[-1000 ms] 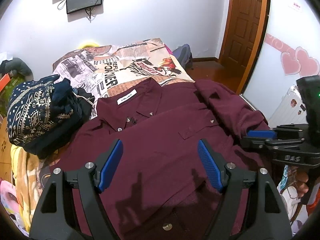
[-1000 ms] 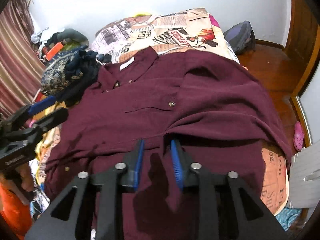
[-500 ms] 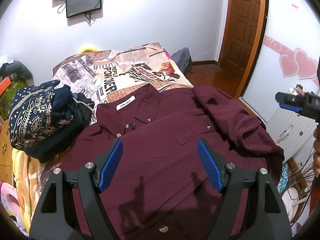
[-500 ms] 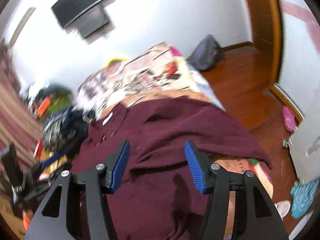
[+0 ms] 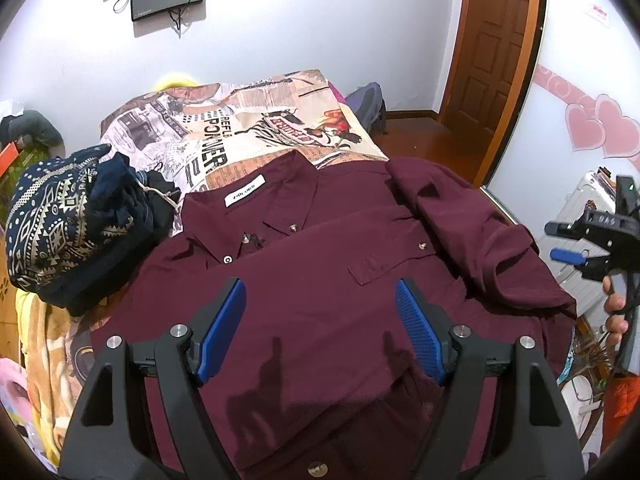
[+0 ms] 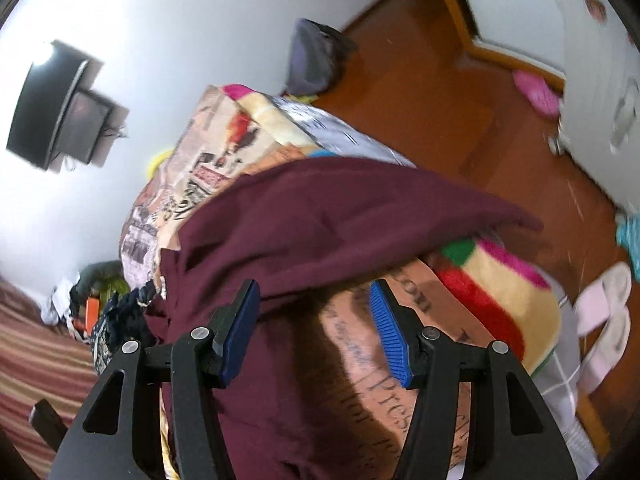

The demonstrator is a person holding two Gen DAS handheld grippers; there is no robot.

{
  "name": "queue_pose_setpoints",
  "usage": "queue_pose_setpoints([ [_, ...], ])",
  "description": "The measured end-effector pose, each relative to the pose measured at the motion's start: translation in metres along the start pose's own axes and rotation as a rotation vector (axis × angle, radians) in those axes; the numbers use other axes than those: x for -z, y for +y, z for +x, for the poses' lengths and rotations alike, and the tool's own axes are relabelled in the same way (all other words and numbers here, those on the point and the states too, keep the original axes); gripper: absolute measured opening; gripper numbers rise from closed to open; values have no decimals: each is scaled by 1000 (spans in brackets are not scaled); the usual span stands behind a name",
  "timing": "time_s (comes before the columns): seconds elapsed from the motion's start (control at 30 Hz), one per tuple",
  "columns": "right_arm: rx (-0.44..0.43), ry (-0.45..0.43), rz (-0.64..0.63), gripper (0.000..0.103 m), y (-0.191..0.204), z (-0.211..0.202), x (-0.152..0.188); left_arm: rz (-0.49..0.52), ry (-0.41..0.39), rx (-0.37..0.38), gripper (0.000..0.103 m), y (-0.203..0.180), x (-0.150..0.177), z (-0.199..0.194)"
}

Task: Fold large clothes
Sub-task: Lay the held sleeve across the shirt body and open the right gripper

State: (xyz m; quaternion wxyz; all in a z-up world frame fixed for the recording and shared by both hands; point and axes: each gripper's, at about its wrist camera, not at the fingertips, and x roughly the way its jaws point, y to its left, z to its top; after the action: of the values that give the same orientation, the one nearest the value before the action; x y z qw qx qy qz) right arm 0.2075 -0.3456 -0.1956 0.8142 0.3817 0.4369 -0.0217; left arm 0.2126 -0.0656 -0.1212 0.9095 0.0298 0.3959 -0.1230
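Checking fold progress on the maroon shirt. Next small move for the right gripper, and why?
Probably ease the right gripper forward and close on the sleeve edge of the maroon shirt. Its jaws have just been opening and stand empty short of that edge, which hangs over the bed's side, unfolded.

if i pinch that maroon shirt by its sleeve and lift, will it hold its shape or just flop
Likely flop: the maroon shirt lies creased and draped over the printed bedspread. Its folded-in sleeve sags in soft folds, so it would probably trail. The thin-looking fabric seems light, and the buttoned front may drag along.
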Motion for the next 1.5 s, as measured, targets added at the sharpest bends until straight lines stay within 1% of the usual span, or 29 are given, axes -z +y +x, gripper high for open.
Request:
queue_pose_setpoints([
  [0.2,-9,56,94,53,-25,24,-7,-7,18,-3,76,-1,0,9],
  [0.27,-6,45,108,53,-31,28,-13,-11,20,-5,76,1,1,10],
  [0.33,20,32,105,53,-32,34,-20,-17,23,-10,76,2,1,12],
  [0.5,58,43,126,53,-40,46,-33,-41,30,-20,76,12,3,14],
  [0.6,79,35,108,52,-36,49,-41,-52,35,-32,76,17,6,15],
  [0.63,86,30,97,42,-33,49,-42,-56,37,-36,76,20,7,15],
  [0.67,96,20,77,35,-29,47,-44,-58,38,-40,76,21,8,15],
  [0.7,107,12,55,26,-25,46,-45,-60,39,-46,76,23,9,15],
  [0.73,112,5,31,18,-20,44,-47,-63,39,-52,76,25,10,14],
  [0.83,123,-48,-45,11,-2,30,-50,-73,37,-61,76,31,13,12],
  [0.97,99,-150,-171,9,38,-2,-53,-83,28,-72,76,36,16,5],
  [1.03,60,-193,-234,8,63,-21,-55,-89,20,-75,76,39,16,1],
  [1.1,-1,-229,-300,8,91,-41,-54,-99,10,-76,76,43,17,-3],
  [1.23,-125,-270,-445,8,150,-73,-40,-117,-10,-81,76,50,17,-13],
  [1.3,-177,-274,-514,8,176,-80,-29,-127,-21,-84,76,55,18,-18],
  [1.37,-234,-255,-593,8,204,-82,-15,-138,-35,-89,76,61,19,-25],
  [1.5,-326,-170,-731,8,252,-74,20,-166,-65,-105,76,76,23,-40],
])
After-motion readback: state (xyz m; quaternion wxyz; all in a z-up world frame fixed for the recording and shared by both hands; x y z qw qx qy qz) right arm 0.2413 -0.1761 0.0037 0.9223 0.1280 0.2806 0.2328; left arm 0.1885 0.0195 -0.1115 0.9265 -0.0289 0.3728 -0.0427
